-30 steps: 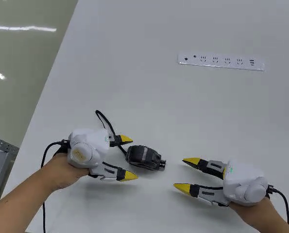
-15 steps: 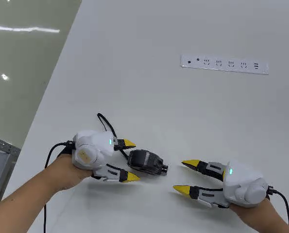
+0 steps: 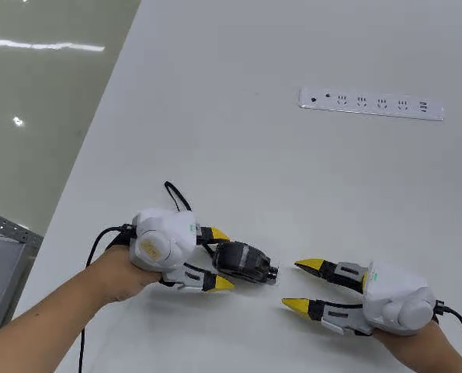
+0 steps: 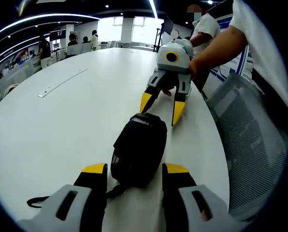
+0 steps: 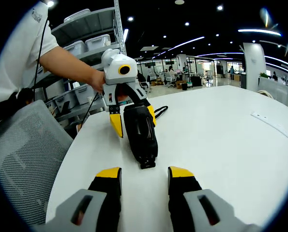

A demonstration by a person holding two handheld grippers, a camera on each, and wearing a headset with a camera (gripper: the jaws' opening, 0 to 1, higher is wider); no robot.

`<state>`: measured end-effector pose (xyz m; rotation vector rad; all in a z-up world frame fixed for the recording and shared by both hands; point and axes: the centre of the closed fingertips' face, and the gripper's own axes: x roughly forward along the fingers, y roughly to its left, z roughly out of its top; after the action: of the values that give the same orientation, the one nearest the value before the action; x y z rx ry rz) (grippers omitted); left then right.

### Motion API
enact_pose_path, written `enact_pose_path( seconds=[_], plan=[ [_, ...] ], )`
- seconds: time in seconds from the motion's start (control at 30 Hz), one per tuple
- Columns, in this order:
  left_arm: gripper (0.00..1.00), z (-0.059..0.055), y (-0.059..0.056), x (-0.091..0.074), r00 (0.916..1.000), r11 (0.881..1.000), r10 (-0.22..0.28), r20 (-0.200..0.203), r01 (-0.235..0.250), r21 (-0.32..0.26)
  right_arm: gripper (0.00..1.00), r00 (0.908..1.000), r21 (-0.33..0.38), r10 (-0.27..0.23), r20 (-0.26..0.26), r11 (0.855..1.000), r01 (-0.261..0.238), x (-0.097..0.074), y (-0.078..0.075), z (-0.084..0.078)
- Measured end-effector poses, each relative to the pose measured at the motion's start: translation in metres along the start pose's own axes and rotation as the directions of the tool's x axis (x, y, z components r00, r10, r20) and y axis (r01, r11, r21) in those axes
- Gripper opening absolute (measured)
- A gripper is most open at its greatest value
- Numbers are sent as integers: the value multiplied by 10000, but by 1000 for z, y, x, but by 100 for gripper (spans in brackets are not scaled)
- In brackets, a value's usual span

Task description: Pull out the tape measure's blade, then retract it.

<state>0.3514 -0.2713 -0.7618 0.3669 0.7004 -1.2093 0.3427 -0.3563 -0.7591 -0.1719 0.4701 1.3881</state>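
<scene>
At lower right the right gripper (image 3: 290, 284), glossy white shell with black fingers and pointed yellow tips, lies level with its jaws apart and empty, aimed left. Just beyond its tips, at lower centre, the boxy black tape measure (image 3: 244, 262) rests on the smooth white table (image 3: 238, 140). The left gripper (image 3: 222, 259) points right, its parted jaws straddling the case's rear.

Opposed gripper views, tape measure (image 4: 139, 147) between

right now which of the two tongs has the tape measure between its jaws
The left tongs: their jaws flank the black tape measure. The right tongs stand open just short of its front end, with nothing between them.
</scene>
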Motion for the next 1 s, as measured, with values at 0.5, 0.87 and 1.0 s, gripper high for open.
enact_pose_path(
  seconds=[0.5, 0.87, 1.0],
  plan=[
    [35, 4, 0, 4, 9997, 9997, -237, 56, 237, 51, 36, 9999, 104, 100, -43, 9999, -100, 5, -2, -1],
    [33, 3, 2, 6, 9997, 9997, -226, -55, 225, -7, 34, 10000, 132, 97, 6, 9999, -97, 9, -5, 0],
    [32, 3, 2, 7, 9997, 9997, -225, -59, 225, 14, 34, 9999, 135, 101, 7, 9999, -101, 9, -5, -1]
  ],
)
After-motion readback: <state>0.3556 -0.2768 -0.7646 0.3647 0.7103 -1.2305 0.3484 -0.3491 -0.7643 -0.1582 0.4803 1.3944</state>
